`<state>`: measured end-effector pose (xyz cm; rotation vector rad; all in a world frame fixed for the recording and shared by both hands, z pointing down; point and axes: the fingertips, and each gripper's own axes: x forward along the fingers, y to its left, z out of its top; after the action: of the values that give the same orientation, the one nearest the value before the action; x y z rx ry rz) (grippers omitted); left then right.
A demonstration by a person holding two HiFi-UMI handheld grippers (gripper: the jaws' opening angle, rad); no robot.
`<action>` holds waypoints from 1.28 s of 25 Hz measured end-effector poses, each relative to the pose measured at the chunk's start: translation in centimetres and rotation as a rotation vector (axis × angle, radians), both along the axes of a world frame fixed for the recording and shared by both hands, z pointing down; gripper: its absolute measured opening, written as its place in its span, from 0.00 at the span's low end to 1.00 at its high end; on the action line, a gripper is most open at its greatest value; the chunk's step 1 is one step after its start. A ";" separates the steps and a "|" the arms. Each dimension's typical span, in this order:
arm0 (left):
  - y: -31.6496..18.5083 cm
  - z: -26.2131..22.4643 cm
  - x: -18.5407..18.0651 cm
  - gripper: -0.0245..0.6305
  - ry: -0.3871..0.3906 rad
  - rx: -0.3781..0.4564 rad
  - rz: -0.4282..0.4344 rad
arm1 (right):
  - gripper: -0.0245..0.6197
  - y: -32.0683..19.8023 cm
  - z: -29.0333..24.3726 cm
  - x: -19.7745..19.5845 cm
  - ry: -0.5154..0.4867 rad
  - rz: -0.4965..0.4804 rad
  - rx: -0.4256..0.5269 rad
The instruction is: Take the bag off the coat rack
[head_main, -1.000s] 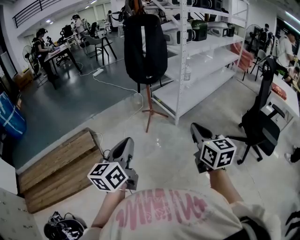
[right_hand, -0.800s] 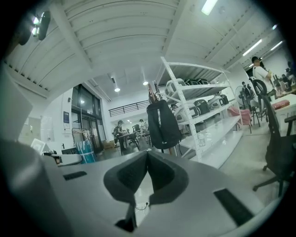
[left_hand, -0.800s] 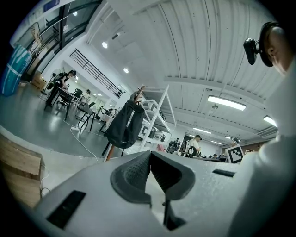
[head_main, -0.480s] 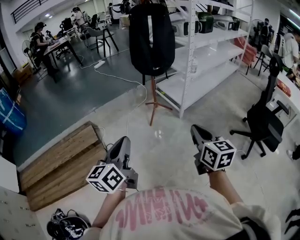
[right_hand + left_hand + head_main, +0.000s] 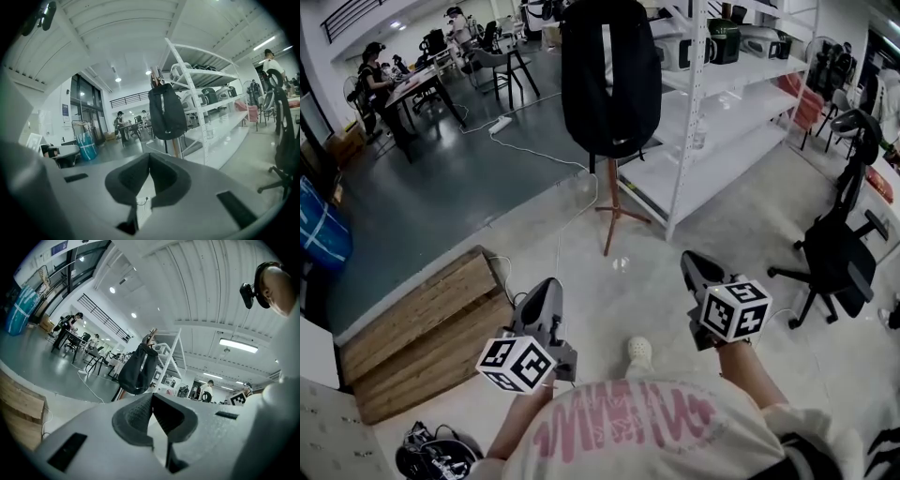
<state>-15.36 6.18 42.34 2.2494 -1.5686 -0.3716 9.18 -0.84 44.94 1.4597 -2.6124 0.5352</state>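
A black backpack (image 5: 609, 80) hangs on a wooden coat rack (image 5: 610, 202) with tripod feet, ahead of me at the top middle of the head view. The same backpack (image 5: 137, 371) shows far off in the left gripper view, and the backpack (image 5: 167, 117) also shows in the right gripper view. My left gripper (image 5: 546, 292) is shut and empty at the lower left. At the lower right, my right gripper (image 5: 697, 266) is likewise shut with nothing in it. Both are well short of the rack.
A white metal shelf unit (image 5: 727, 98) stands right beside the rack. A black office chair (image 5: 839, 253) is at the right. A wooden pallet (image 5: 412, 333) lies at the left. A cable (image 5: 544, 159) runs over the floor. People sit at desks (image 5: 412, 89) far left.
I have walked closer: the backpack and rack look larger and nearer. Both grippers stay shut low in the view. My shoe has come into sight between them.
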 end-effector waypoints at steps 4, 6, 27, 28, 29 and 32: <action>-4.9 0.5 0.0 0.04 0.035 -0.014 -0.013 | 0.05 -5.2 0.7 -0.3 0.007 -0.020 -0.015; -7.5 0.5 0.3 0.04 0.049 -0.020 -0.009 | 0.05 -7.9 0.5 -0.4 -0.003 -0.031 -0.024; -29.2 -2.3 1.5 0.04 0.045 0.059 -0.070 | 0.05 -29.8 -2.8 0.4 -0.029 -0.086 0.047; -29.8 -2.2 1.4 0.04 0.045 0.059 -0.073 | 0.05 -30.4 -2.8 0.3 -0.030 -0.087 0.049; -30.3 -2.1 1.3 0.04 0.043 0.058 -0.074 | 0.05 -30.9 -2.9 0.2 -0.032 -0.090 0.050; -31.3 -1.6 0.9 0.04 0.042 0.041 -0.073 | 0.05 -31.7 -2.6 -0.4 -0.035 -0.095 0.044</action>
<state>-14.45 -25.08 40.72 2.2051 -1.6387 -0.4721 8.76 -32.50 42.35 1.3412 -2.7208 0.5009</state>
